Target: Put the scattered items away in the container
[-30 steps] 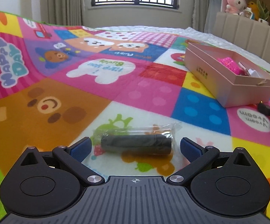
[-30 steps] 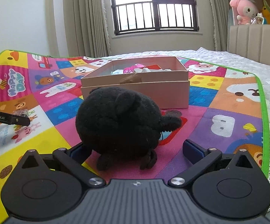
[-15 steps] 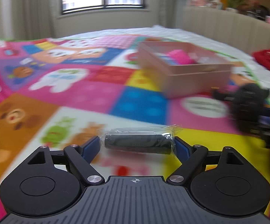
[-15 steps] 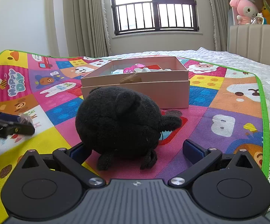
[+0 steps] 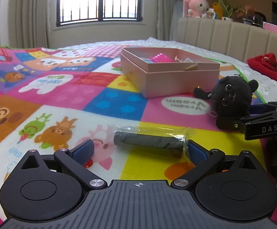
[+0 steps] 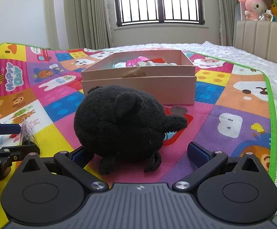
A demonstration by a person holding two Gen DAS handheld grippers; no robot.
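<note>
A black roll in clear wrap lies on the play mat between the fingers of my left gripper, whose jaws are opening. The left pad stands well clear of the roll and the right pad is at the wrap's crinkled end. A black plush toy sits between the fingers of my right gripper, which is open, its right pad well apart from the toy. The plush and the right gripper's fingers also show at the right of the left wrist view. Behind them stands the pink box, holding several small items.
The colourful play mat covers a bed; its green edge runs on the right, white quilt beyond. A red cloth lies near the beige headboard. The left gripper's fingers show at the left of the right wrist view.
The left gripper closed on the wrapped roll, carried it right towards the plush and box, and has opened again. The right gripper and plush have not moved.
</note>
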